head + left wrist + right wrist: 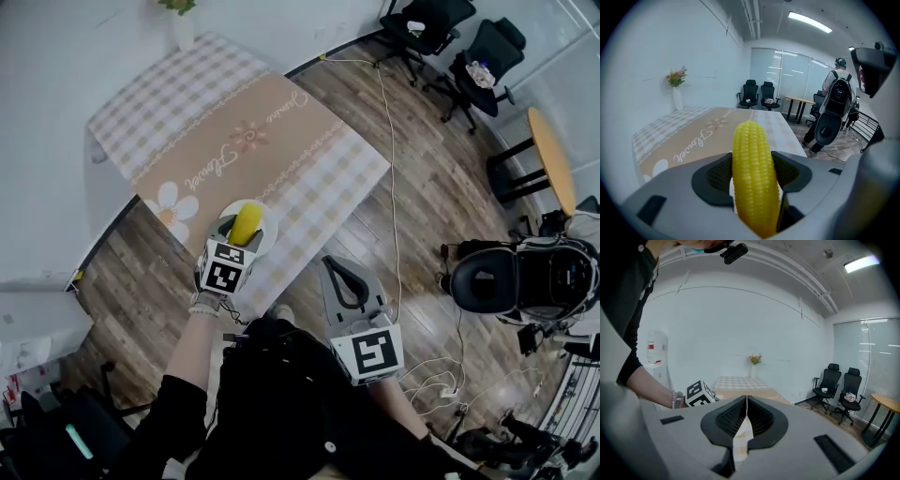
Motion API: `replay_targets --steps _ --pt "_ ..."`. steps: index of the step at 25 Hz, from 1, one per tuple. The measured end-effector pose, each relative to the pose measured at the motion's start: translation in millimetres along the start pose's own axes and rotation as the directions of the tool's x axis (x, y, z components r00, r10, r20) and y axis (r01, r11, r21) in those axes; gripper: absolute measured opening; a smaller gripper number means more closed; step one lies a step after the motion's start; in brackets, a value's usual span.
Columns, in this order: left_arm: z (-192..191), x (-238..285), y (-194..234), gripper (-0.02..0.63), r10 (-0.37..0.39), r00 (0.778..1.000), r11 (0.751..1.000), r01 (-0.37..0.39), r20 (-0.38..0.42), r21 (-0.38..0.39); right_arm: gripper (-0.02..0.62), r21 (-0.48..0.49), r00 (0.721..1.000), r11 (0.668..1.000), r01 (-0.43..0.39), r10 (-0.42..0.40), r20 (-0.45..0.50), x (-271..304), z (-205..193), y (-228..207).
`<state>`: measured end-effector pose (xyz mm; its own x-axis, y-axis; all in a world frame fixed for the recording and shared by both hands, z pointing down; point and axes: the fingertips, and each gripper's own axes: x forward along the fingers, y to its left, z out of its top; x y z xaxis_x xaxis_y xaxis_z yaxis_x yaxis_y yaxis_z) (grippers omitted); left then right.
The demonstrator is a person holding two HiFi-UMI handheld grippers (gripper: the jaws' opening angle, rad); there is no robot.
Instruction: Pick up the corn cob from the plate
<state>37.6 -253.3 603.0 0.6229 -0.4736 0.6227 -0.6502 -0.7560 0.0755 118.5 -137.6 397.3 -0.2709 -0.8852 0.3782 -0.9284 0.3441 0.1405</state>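
A yellow corn cob (246, 222) (754, 180) is clamped between the jaws of my left gripper (240, 225) (753, 176), which is shut on it. The cob points away from me over a white plate (269, 231) at the near edge of the table; I cannot tell if it touches the plate. My right gripper (346, 274) (746, 401) is shut with nothing between its jaws. It hangs over the wooden floor, to the right of the table and apart from the plate.
The table (244, 141) has a checked and beige flower-print cloth, with a vase of flowers (676, 91) at its far end. A cable (392, 187) runs across the floor. Office chairs (441, 37), a round yellow table (551, 155) and a backpack on a stand (834, 112) are around.
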Motion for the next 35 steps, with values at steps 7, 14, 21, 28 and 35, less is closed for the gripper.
replay_targets --steps 7,14,21,28,35 --pt "15 -32 2 0.259 0.028 0.998 1.0 -0.028 0.061 0.009 0.043 -0.028 0.999 0.999 -0.033 0.034 0.039 3 10 9" --pt "34 -68 3 0.261 0.054 0.991 0.998 -0.058 0.124 0.03 0.043 -0.043 0.997 0.998 -0.041 0.043 0.067 6 23 11" --pt "51 -105 7 0.259 0.095 0.976 0.995 -0.102 0.196 0.024 0.043 -0.065 0.989 0.995 -0.071 0.079 0.125 14 33 16" --pt "77 -143 9 0.261 0.138 0.954 0.986 -0.159 0.267 0.058 0.043 -0.064 0.983 0.993 -0.095 0.104 0.154 25 43 19" --pt "93 -173 2 0.259 0.153 0.934 0.979 -0.187 0.322 0.079 0.043 -0.08 0.978 0.99 -0.116 0.128 0.166 31 53 22"
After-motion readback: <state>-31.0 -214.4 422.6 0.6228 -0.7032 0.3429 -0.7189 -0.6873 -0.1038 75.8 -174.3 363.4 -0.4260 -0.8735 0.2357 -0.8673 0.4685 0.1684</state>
